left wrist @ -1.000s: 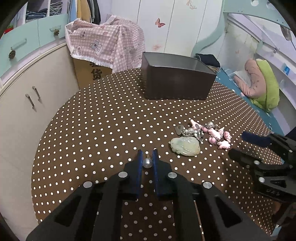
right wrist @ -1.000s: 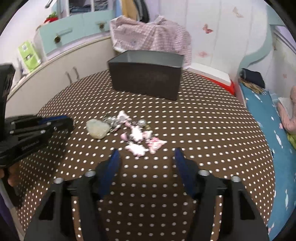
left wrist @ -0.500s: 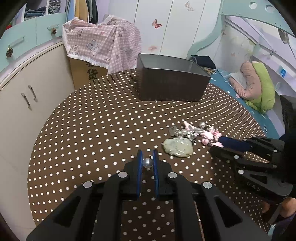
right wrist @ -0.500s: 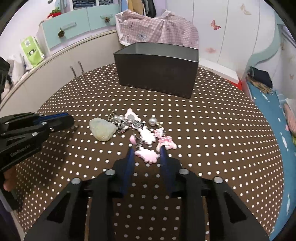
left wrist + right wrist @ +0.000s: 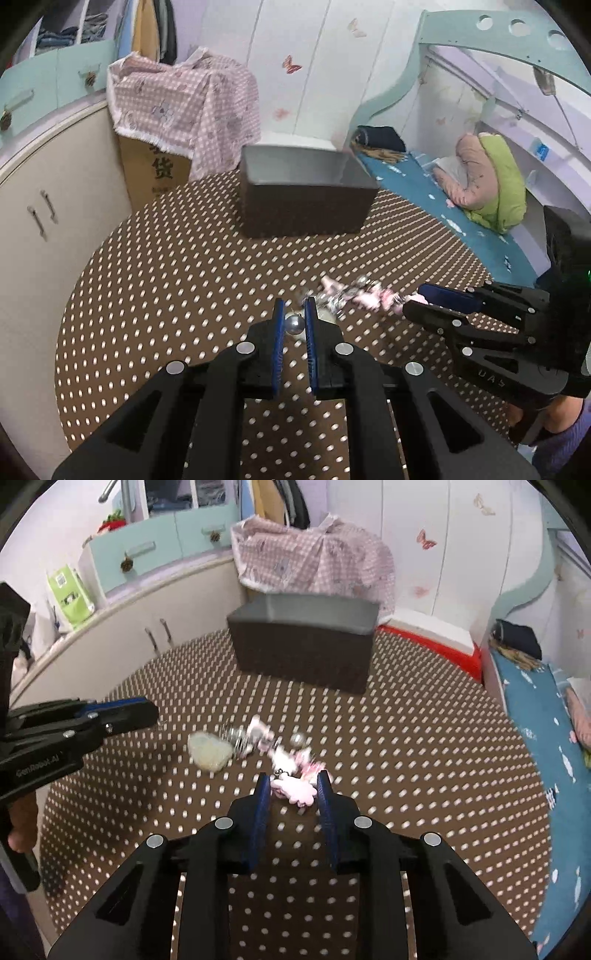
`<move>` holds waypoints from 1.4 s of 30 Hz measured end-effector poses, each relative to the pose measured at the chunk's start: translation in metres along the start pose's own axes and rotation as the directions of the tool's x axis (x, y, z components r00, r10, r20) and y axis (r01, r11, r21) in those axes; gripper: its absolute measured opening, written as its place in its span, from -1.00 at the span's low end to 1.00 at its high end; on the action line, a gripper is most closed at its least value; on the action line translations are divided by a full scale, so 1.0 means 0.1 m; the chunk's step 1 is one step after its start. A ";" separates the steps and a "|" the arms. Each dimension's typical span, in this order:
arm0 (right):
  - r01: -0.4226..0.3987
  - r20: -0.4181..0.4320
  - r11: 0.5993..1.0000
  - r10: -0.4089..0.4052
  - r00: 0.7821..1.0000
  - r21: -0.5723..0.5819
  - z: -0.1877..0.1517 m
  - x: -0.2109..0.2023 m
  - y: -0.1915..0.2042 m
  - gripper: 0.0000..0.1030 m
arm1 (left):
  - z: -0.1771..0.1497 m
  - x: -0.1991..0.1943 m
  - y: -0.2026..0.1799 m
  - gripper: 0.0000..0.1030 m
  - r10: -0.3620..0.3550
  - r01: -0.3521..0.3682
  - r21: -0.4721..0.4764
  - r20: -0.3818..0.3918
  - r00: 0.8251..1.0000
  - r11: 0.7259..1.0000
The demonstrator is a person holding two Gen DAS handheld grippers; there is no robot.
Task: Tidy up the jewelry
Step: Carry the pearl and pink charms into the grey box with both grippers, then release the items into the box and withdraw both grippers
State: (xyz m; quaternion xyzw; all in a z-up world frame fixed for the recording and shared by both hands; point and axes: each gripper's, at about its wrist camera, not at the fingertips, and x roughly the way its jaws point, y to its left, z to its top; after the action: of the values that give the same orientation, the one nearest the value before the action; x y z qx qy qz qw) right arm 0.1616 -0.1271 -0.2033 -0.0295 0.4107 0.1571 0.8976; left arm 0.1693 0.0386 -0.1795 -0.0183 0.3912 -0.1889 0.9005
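My left gripper point(image 5: 294, 312) is shut on a silver bead point(image 5: 294, 325) and holds it above the dotted table. My right gripper point(image 5: 293, 784) is shut on a pink charm point(image 5: 295, 791) of the pink charm string point(image 5: 284, 755), which trails to the table. It also shows in the left wrist view point(image 5: 354, 293). A pale green jade pendant point(image 5: 208, 753) lies left of the charms, mostly hidden behind my left fingers in the left wrist view. A dark open box point(image 5: 303, 199) stands at the table's far side, also seen in the right wrist view point(image 5: 304, 646).
The round table point(image 5: 166, 288) has a brown white-dotted cloth. A cardboard box under a pink checked cloth point(image 5: 184, 110) stands behind it. Cabinets point(image 5: 44, 206) run along the left. A bed with blue sheet point(image 5: 436, 199) lies to the right.
My right gripper moved forward and closed on the pink charm, lifting that end of the string. My left gripper rose and moved toward the box with the bead.
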 end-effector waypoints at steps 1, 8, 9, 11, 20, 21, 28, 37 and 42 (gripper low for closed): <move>0.000 0.018 1.000 0.000 1.000 0.001 0.04 -0.05 -0.02 -0.49 | 0.05 -0.01 -0.02 -0.82 -0.002 0.002 0.007 0.008 1.000 1.000; 0.004 0.095 1.000 -0.005 0.995 0.020 0.38 -0.24 -0.20 -0.49 | 0.43 -0.06 -0.10 -0.82 -0.039 0.038 0.033 0.051 0.998 0.999; 0.006 0.105 1.000 -0.008 0.994 0.020 0.45 -0.25 -0.22 -0.49 | 0.51 -0.05 -0.10 -0.82 -0.044 0.042 0.038 0.058 0.997 0.998; 0.001 0.130 1.000 -0.004 0.991 0.024 0.60 -0.27 -0.24 -0.49 | 0.67 -0.03 -0.10 -0.82 -0.058 0.056 0.040 0.065 0.996 0.998; -0.028 0.145 0.998 0.019 0.989 0.060 1.27 0.04 -0.44 -0.49 | 1.37 0.43 0.02 -0.82 -0.149 0.149 -0.006 0.006 0.989 0.989; -0.029 0.131 0.998 0.020 0.991 0.062 1.31 0.11 -0.45 -0.49 | 1.41 0.53 0.05 -0.82 -0.154 0.153 -0.028 -0.017 0.988 0.988; -0.029 0.056 0.998 0.026 0.998 0.048 1.40 0.53 -0.42 -0.49 | 1.40 0.98 0.15 -0.82 -0.105 0.099 -0.063 -0.112 0.988 0.993; -0.026 0.026 0.998 0.025 0.999 0.051 1.36 0.72 -0.43 -0.49 | 1.33 1.16 0.19 -0.80 -0.085 0.074 -0.076 -0.151 0.985 0.994; -0.027 0.021 0.998 0.026 0.999 0.053 1.36 0.75 -0.44 -0.49 | 1.32 1.17 0.19 -0.52 -0.077 0.065 -0.083 -0.157 0.985 0.994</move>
State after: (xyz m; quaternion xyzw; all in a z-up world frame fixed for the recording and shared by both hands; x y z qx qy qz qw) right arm 0.3198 -0.1251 -0.1730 0.0013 0.4061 0.1582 0.9000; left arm 0.3423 -0.0004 -0.1735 -0.0520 0.4681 -0.2064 0.8576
